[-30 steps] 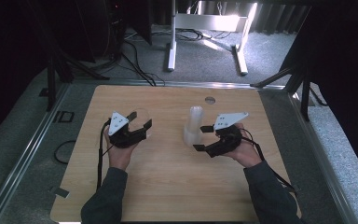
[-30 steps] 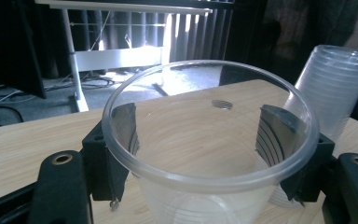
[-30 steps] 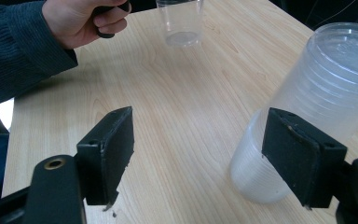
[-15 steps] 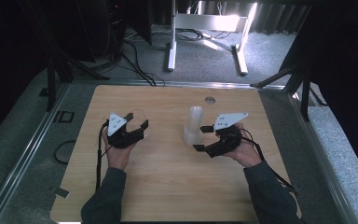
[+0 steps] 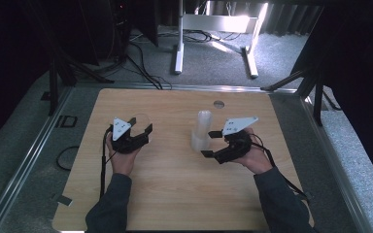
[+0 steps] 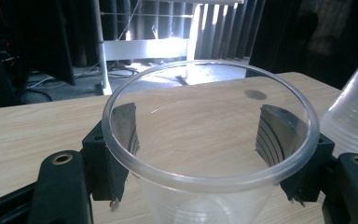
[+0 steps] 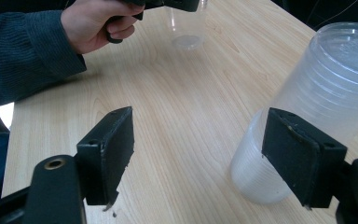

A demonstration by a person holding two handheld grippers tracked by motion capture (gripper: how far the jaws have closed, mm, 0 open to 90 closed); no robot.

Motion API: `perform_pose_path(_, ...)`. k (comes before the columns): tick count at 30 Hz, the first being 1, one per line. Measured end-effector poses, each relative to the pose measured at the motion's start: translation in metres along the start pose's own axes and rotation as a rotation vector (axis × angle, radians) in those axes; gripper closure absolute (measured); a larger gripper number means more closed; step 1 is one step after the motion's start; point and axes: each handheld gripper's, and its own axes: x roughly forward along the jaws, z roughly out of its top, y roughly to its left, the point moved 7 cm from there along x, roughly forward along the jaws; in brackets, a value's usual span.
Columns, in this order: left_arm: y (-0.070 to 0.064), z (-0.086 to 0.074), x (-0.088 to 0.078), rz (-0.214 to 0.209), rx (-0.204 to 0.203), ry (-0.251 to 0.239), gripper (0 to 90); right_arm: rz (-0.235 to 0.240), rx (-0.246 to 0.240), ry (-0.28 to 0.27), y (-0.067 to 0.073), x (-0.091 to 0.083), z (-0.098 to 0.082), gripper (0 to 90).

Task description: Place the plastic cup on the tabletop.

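Little has shifted since the earlier frame: my left gripper (image 5: 143, 132) drifted slightly with its clear plastic cup (image 6: 209, 135), near the left edge of the light wooden table (image 5: 175, 194). Its jaws stay clamped on the cup's walls; squeezing harder could buckle it, I judge. My right gripper (image 7: 200, 154) stands apart beside the inverted stack of clear plastic cups (image 5: 201, 130) mid-table; a careless nudge could topple it.
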Motion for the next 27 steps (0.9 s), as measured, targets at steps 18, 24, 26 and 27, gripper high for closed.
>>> perform_pose_path(18, 0.008, -0.011, 0.006, 0.023, -0.01, 0.021, 29.8, 0.003, 0.0, -0.001, 0.001, 0.0, 0.0, 24.8)
perform_pose_path(24, 0.008, -0.016, 0.01, 0.016, -0.013, 0.035, 29.7, 0.004, -0.001, 0.001, 0.001, 0.0, 0.0, 24.8)
perform_pose_path(26, 0.009, -0.019, 0.011, 0.017, -0.016, 0.04, 29.7, 0.003, -0.002, -0.001, 0.001, 0.0, 0.0, 24.8)
perform_pose_path(27, 0.009, -0.02, 0.012, 0.013, -0.016, 0.045, 29.6, 0.002, -0.001, 0.0, 0.001, 0.0, 0.0, 24.8)
